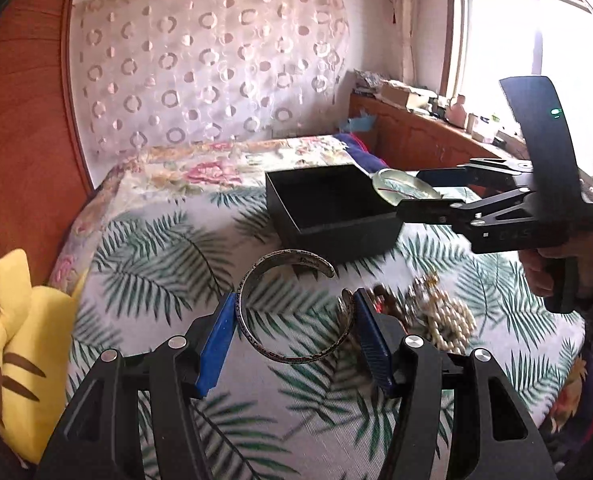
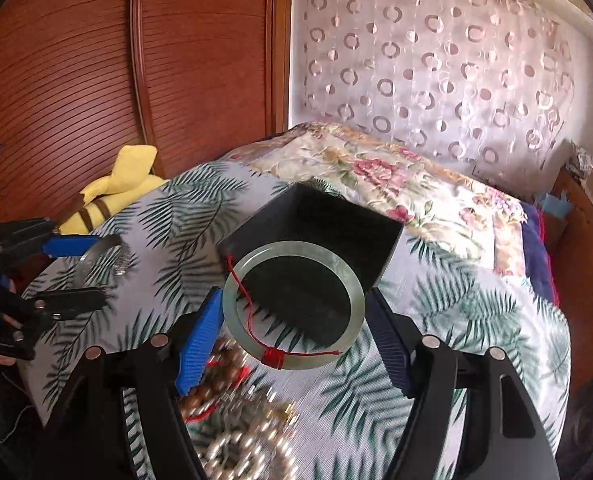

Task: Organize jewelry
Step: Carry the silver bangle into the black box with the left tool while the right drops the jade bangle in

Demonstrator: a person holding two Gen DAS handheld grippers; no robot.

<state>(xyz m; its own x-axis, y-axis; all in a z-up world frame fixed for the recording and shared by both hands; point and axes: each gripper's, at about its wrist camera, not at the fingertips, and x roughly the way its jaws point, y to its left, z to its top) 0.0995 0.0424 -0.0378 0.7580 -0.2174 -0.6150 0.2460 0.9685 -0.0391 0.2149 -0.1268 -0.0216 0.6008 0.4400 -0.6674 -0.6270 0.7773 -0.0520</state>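
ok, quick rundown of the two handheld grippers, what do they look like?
Both match: black linkage frames with silver pivot pins and ribbed blue pads on the fingers. The right gripper has a black pistol handle, a tall black upright with a small green light, and faint lettering on its body. The left gripper shows the same frame.

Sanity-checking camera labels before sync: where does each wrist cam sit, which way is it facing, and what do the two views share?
Left wrist: on the left gripper, angled down over the leaf-print bed; its own fingers clamp a silver cuff; right gripper and a hand show at right.
Right wrist: on the right gripper, looking down at the black box; own fingers hold a jade bangle; left gripper at left edge.
Shared: black box, both bracelets, bead pile, yellow plush, curtain.
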